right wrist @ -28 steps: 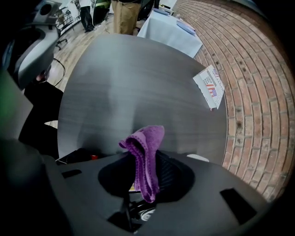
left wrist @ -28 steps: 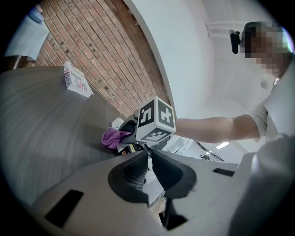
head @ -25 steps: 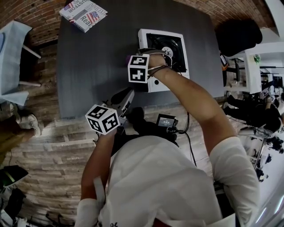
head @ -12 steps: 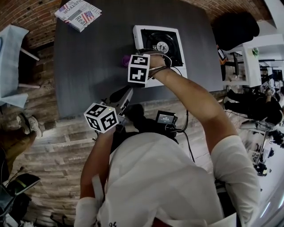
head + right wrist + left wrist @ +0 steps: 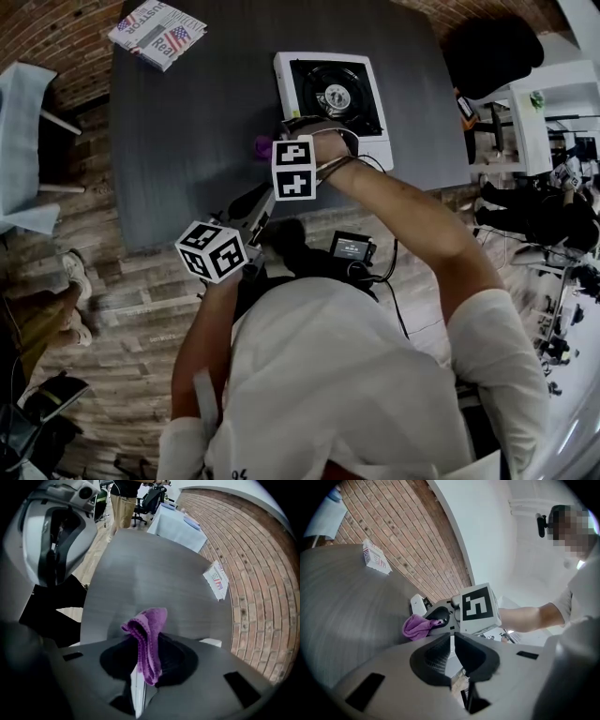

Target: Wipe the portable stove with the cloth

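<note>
Drawn back toward the stove's [image 5: 379,142] near-left corner, the right gripper [image 5: 139,645] clamps the purple cloth [image 5: 149,637] above the worktop [image 5: 187,141], just left of the stove. At the worktop's near edge, the left gripper [image 5: 452,641] hovers with jaws together, empty.

Left tongs [image 5: 452,644] together, right tongs [image 5: 143,656] clamped.

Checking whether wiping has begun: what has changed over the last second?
The right gripper, shut on the purple cloth, drew back slightly toward the portable stove's near-left corner. The left gripper stayed shut and empty at the table edge. The stove and magazine did not move.
</note>
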Demonstrator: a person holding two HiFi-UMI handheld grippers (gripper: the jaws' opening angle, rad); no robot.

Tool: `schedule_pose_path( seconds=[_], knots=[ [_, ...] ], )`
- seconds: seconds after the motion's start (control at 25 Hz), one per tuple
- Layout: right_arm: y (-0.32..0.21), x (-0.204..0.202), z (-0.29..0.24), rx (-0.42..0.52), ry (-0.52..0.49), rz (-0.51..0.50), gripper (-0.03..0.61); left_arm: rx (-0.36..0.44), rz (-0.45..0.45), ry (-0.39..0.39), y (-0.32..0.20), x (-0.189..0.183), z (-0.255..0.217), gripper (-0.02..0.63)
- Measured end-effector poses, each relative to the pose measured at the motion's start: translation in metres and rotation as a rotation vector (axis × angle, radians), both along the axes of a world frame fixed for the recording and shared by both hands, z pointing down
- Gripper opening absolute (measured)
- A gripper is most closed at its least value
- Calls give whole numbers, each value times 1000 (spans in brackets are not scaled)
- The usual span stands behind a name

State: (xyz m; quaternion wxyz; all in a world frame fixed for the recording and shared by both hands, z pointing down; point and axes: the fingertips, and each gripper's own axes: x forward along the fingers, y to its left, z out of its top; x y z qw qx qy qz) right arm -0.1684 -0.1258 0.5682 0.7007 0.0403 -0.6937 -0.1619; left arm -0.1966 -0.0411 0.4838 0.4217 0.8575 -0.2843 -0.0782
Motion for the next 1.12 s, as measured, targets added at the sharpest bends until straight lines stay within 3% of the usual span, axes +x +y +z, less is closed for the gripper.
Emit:
schedule_pose_path(
  seconds=[0.2, 0.48, 0.8, 1.12],
  knots=[
    [18, 0, -3, -2, -12, -32, 101, -6, 7, -1, 2, 1, 0, 31],
    [28, -10, -25, -67, -104, -21, 101, -8, 14, -4, -6, -1, 2, 31],
    [-41, -8, -60, 111, -188, 31, 101, 12, 14, -14, -30, -3, -3, 31],
    [-126, 15, -57, 267, -157, 109, 101, 41, 24, -29, -51, 4, -12, 31]
  ],
)
